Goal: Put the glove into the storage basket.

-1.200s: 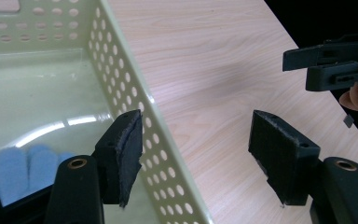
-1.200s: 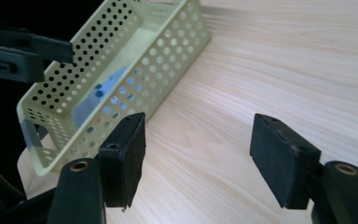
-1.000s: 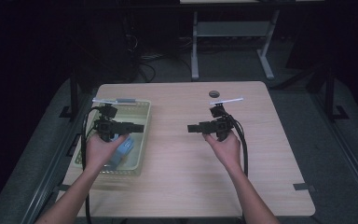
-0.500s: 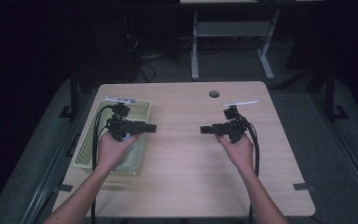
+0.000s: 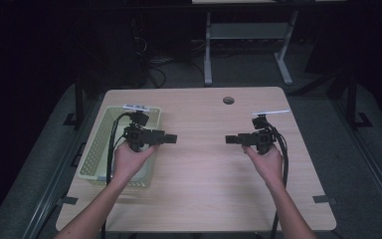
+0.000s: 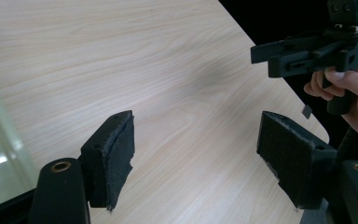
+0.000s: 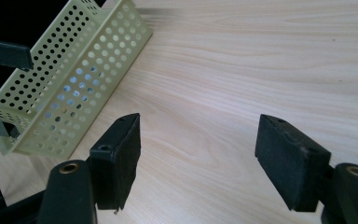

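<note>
Pale wood-grain desk (image 5: 199, 164) in a dark room; both grippers' jaws spread empty, just opening wider, perforated yellow-green plastic basket's (image 7: 70, 79) blue contents glimpsed through holes.

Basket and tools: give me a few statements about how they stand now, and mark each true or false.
1. The left tool holds nothing between its pads. True.
2. The basket sits at the table's right edge. False: it sits at the left edge, by the left hand.
3. The right tool is clamped on a bottle. False: its pads stand apart over bare table.
4. The two tools point toward each other. True.
5. The basket's walls are solid. False: they are perforated.
</note>
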`<action>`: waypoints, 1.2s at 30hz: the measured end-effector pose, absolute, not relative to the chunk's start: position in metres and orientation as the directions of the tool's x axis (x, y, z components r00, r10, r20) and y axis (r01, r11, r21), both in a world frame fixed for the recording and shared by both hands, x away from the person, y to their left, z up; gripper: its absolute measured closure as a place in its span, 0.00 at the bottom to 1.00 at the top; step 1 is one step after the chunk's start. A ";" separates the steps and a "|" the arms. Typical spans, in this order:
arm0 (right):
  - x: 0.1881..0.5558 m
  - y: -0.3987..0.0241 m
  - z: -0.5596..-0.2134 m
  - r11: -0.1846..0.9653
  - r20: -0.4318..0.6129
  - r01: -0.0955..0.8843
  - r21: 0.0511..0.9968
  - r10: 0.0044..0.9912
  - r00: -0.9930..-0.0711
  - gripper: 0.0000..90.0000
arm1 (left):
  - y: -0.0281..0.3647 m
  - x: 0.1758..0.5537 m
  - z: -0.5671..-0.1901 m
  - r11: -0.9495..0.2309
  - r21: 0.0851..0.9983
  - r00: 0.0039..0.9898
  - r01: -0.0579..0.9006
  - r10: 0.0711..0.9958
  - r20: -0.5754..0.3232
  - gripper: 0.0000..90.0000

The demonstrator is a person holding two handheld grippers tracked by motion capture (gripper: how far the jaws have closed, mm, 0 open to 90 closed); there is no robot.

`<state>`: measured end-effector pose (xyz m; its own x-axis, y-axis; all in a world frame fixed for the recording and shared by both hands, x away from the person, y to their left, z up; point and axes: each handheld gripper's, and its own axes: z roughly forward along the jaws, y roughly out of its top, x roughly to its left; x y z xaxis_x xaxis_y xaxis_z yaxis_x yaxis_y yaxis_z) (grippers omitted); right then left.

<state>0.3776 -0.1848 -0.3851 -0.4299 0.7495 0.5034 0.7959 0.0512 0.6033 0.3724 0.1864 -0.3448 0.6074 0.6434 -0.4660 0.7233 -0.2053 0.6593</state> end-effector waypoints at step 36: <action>0.344 -0.274 -0.420 -0.014 0.513 0.823 0.568 0.787 -0.341 0.31 | 0.133 0.356 -0.371 -0.241 0.665 0.662 0.707 0.557 -0.501 0.29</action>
<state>0.3437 -0.2736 -0.4201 -0.3412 0.7875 0.5133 0.8228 -0.0138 0.5682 0.3564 0.1326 -0.3710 0.6618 0.5575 -0.5012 0.7067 -0.2408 0.6653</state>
